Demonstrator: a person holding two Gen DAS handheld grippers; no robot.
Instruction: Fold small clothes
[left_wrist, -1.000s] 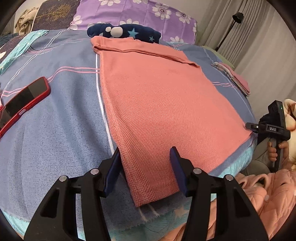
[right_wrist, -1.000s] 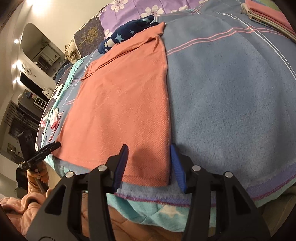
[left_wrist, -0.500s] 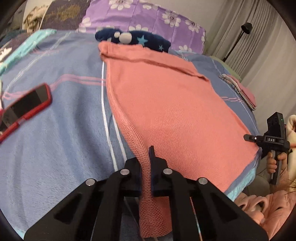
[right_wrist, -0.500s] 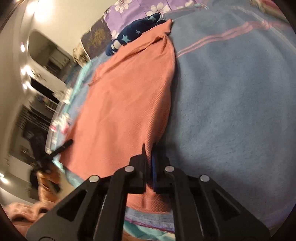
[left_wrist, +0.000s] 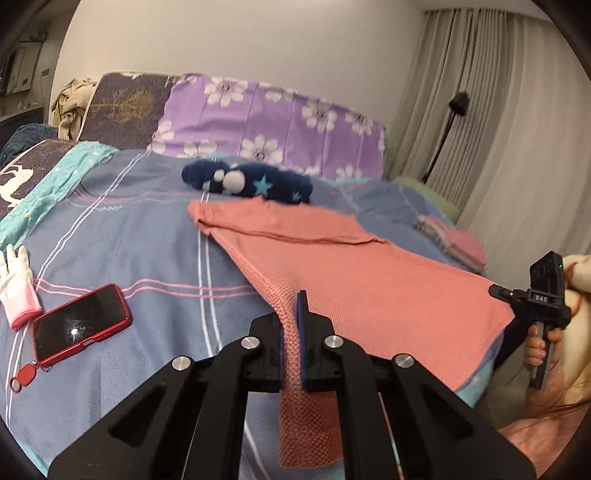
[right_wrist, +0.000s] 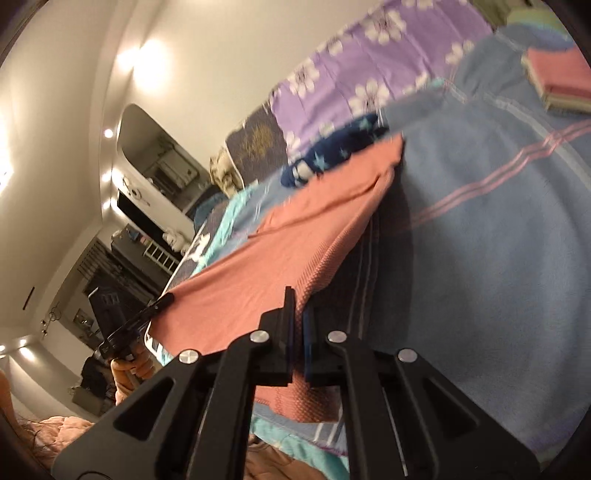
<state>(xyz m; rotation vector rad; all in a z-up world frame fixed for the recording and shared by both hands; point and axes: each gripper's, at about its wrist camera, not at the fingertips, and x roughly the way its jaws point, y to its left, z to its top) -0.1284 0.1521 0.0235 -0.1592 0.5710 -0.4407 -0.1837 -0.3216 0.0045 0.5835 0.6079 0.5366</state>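
Note:
A salmon-pink knit garment (left_wrist: 369, 280) lies spread on the blue striped blanket (left_wrist: 122, 236). My left gripper (left_wrist: 291, 325) is shut on its near left corner, and the cloth hangs down between the jaws. My right gripper (right_wrist: 298, 317) is shut on the near right corner of the same garment (right_wrist: 266, 273). Both near corners are lifted off the blanket, and the far end still rests on it. The right gripper shows at the right edge of the left wrist view (left_wrist: 532, 299), and the left gripper at the left of the right wrist view (right_wrist: 140, 317).
A dark blue star-print garment (left_wrist: 251, 182) lies beyond the pink one, before a purple floral pillow (left_wrist: 273, 125). A red phone (left_wrist: 79, 325) and a white glove (left_wrist: 16, 284) lie at left. A stack of folded clothes (left_wrist: 454, 243) sits at far right.
Both grippers closed on the garment's near corners, then lifted them up and off the blanket. The cloth now slopes up from its far end.

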